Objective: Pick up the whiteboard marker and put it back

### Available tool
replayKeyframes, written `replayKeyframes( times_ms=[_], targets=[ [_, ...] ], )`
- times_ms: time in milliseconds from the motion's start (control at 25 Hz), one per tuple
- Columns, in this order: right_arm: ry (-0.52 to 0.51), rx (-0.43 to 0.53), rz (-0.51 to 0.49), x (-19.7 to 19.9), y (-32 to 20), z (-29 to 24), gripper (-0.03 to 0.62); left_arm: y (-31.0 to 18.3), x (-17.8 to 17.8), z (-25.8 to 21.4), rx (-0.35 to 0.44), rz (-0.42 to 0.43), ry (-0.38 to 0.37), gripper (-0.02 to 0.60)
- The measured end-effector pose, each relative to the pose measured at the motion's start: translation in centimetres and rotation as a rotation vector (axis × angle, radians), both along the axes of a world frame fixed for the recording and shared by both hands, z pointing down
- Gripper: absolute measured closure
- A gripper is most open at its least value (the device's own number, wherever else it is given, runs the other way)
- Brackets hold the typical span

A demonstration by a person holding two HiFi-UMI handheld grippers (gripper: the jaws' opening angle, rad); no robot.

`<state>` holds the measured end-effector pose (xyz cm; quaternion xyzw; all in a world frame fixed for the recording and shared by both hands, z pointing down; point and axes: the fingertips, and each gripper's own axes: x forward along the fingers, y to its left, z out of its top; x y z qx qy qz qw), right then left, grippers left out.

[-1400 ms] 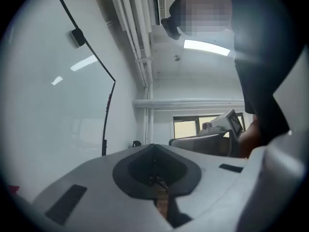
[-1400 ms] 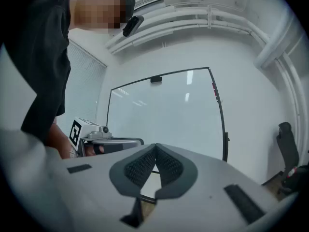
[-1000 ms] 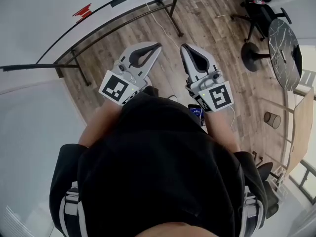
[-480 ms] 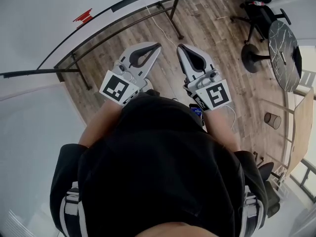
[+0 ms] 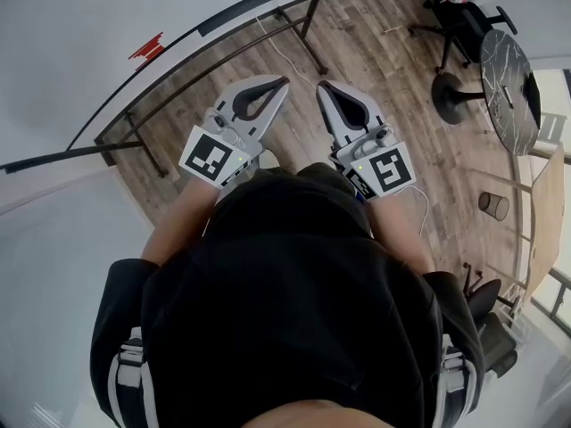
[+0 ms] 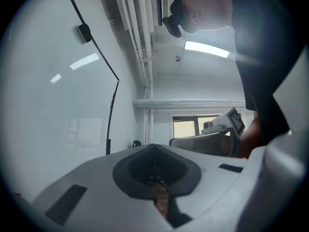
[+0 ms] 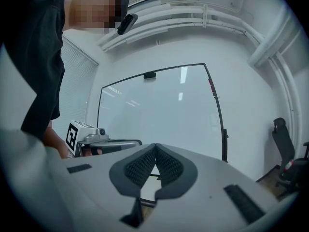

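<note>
**Grippers both shut and empty, marker not yet reached**

Left gripper (image 5: 284,81) is held level in front of the body. Its jaws are pressed tip to tip with nothing between them, and its own view shows the pads meeting over bare air. Right gripper (image 5: 322,86) sits just beside it in the same condition, jaws together and carrying nothing. Both point toward the whiteboard (image 7: 159,115), which stands on a black-legged frame over the wood floor (image 5: 384,34).

Step in hand, as I judge it: the approach. Nothing is picked up yet. The whiteboard marker is not positively located in any view. The best candidate is a small red thing (image 5: 146,45) at the board's edge, up and left of both grippers and well apart from them. The right gripper view shows a red fleck on the frame's right side, probably the same item. It is too small to tell a marker from a clip or magnet.

The next move calls for closing on the board and confirming the marker. One gripper then has to open before arrival and line its jaws across the barrel.

Hidden or poor:
- The person's head and dark top fill the lower half of the head view and cover the hands.
- No pen tray can be made out.
- The left gripper view is rolled sideways and mostly shows board glare and ceiling pipes.
- A round table (image 5: 513,69) and an office chair (image 5: 464,12) stand off to the right, cut by the frame edge.
</note>
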<state>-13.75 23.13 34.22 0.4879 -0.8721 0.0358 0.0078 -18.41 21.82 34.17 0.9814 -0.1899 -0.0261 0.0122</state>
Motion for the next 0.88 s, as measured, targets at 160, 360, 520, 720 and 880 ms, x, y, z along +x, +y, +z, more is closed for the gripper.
replayKeyframes(
  times_ms=[160, 360, 520, 720, 880],
  targets=[
    [0.018, -0.001, 0.009, -0.2, -0.5, 0.0, 0.592, -0.8, 0.0, -0.2, -0.001, 0.013, 0.010, 0.578],
    [0.021, -0.011, 0.014, 0.3, -2.1, 0.6, 0.592, -2.0, 0.1, 0.0, 0.001, 0.022, 0.011, 0.578],
    [0.010, -0.011, 0.007, 1.5, -3.4, 0.7, 0.592, -3.3, 1.2, 0.3, -0.011, 0.008, -0.006, 0.578],
    [-0.001, -0.008, -0.021, 3.4, -5.9, 0.8, 0.592, -5.4, 3.2, -0.1, -0.001, -0.012, -0.010, 0.578],
    [-0.002, 0.003, -0.055, 5.0, -8.6, 0.6, 0.592, -7.8, 5.1, 0.0, 0.003, -0.035, -0.032, 0.578]
  ],
)
